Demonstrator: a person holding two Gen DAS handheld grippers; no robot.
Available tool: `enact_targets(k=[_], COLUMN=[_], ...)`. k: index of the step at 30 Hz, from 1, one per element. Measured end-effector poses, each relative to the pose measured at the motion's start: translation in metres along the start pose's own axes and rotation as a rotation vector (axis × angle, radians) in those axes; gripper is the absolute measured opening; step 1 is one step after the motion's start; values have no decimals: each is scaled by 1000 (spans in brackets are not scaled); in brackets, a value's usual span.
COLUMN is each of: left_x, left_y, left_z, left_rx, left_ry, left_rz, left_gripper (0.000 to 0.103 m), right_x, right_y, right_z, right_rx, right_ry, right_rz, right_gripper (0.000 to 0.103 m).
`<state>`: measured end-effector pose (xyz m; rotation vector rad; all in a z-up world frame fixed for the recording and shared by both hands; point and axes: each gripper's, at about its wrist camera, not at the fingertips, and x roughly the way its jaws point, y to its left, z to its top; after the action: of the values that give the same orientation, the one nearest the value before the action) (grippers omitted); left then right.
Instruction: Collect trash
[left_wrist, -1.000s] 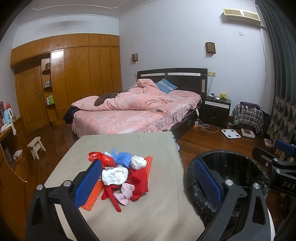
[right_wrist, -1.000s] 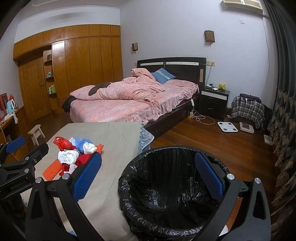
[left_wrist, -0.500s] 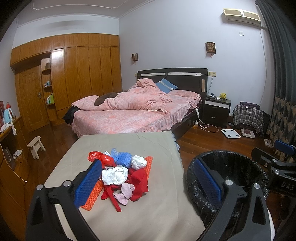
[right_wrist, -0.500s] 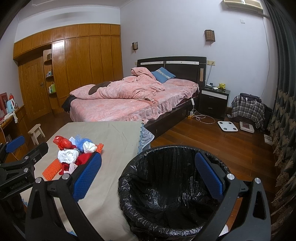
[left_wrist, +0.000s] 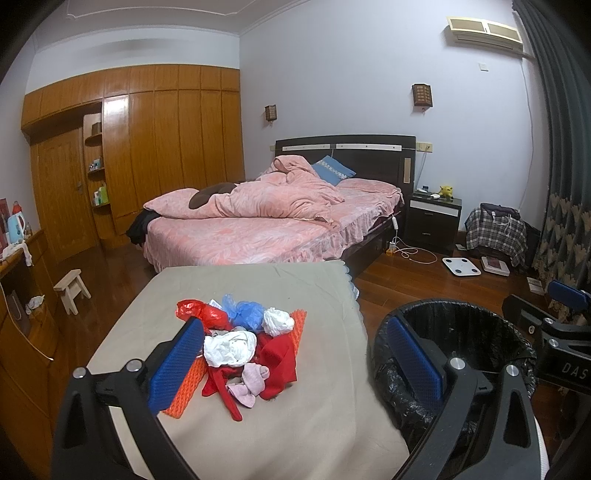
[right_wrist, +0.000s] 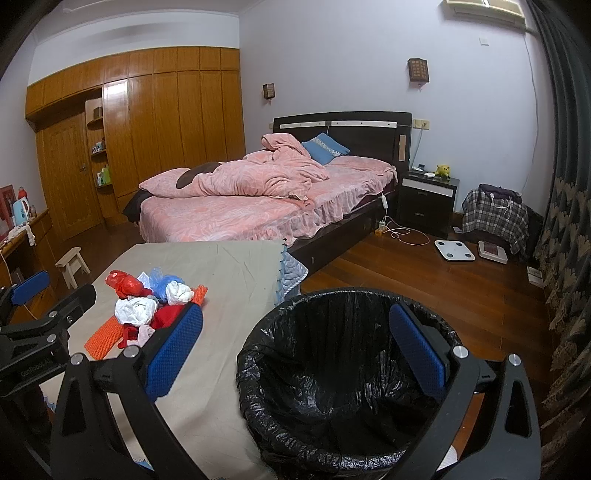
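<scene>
A heap of trash (left_wrist: 243, 343) lies on a beige-covered table (left_wrist: 314, 424): red and blue plastic bags, white crumpled wads, red and pink cloth, an orange foam net. The same trash heap (right_wrist: 147, 306) shows at the left of the right wrist view. A bin lined with a black bag (right_wrist: 340, 373) stands right of the table, also seen as the bin (left_wrist: 480, 339) in the left wrist view. My left gripper (left_wrist: 295, 360) hangs open above the table's near part, nothing between its blue pads. My right gripper (right_wrist: 295, 350) is open over the bin's mouth, empty.
A bed with pink bedding (left_wrist: 266, 221) stands beyond the table. Wooden wardrobes (left_wrist: 147, 155) line the left wall, with a small stool (left_wrist: 72, 290) on the floor. A nightstand (left_wrist: 432, 218), a scale (left_wrist: 461, 266) and dark curtains (left_wrist: 561, 184) are at the right.
</scene>
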<state>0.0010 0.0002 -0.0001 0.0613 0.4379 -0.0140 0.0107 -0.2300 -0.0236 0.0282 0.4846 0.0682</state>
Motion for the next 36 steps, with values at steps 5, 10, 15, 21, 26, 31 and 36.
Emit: enact_targets(k=[5, 10, 15, 21, 26, 31, 36], left_x=[0, 0, 13, 32, 58, 79, 107], left_y=[2, 12, 35, 80, 117, 139, 149], left_z=[-1, -4, -6, -17, -34, -43, -47], left_rx=[-1, -9, -21, -49, -81, -97, -78], left_ry=[0, 6, 5, 38, 74, 73, 73], left_rz=[2, 8, 63, 153, 196, 221, 239], left_gripper=[97, 97, 97, 97, 97, 97, 97], right_x=[0, 11, 31, 67, 106, 148, 195], right_y=[0, 6, 21, 54, 88, 113, 139], right_z=[0, -9, -10, -10, -13, -10, -12], right_rx=[2, 1, -17, -42, -67, -63, -100], right_ry=[4, 12, 21, 47, 71, 87, 123], right_rz=[-1, 1, 18, 77, 121, 162, 179], right_gripper=[98, 98, 98, 98, 98, 97, 89])
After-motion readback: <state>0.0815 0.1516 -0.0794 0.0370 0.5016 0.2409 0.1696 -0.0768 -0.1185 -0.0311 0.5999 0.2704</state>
